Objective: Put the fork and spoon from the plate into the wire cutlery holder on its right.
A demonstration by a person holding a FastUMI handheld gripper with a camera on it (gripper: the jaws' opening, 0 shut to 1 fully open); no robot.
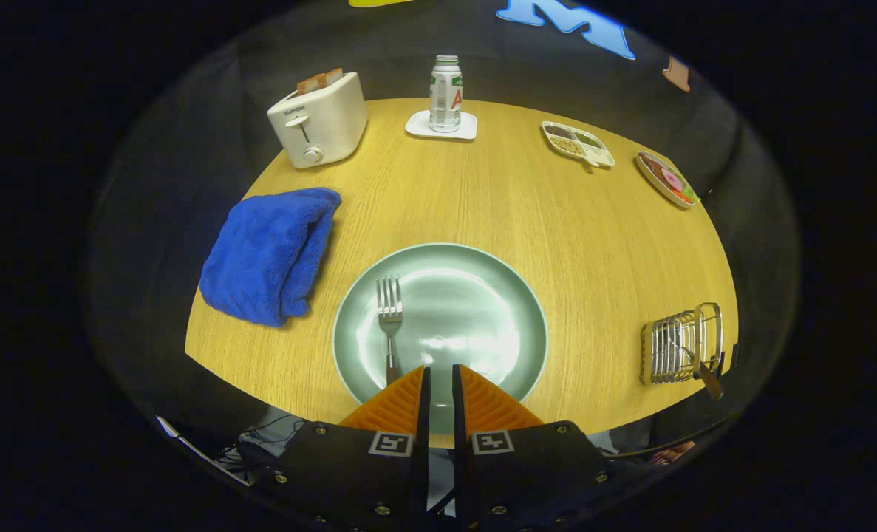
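On the round pale-green ceramic plate, taken as the landmark, one silver metal fork lies on the left half, tines pointing away from the hand-held gripper and handle running toward it. The handle end passes just beside, or under, the left orange ribbed finger; contact cannot be confirmed.

Gripper state: the two fingers stand nearly pressed together, with a narrow gap between them and nothing pinched. They sit over the near rim of the plate.

Holder: the chrome wire cutlery holder stands on the light wooden bench, well to the right of the plate, near the bench edge. A wooden-tipped handle projects from its near side. This is probably the spoon, already deposited, but the item is too small to identify with certainty. No spoon lies on the plate.

Progress assessment: judged from this layout, roughly half of the task is complete. The fork remains to be grasped, carried right of the plate and dropped into the holder.

Other items: a folded blue towel lies left of the plate; a white toaster and a can on a white coaster stand beyond it.
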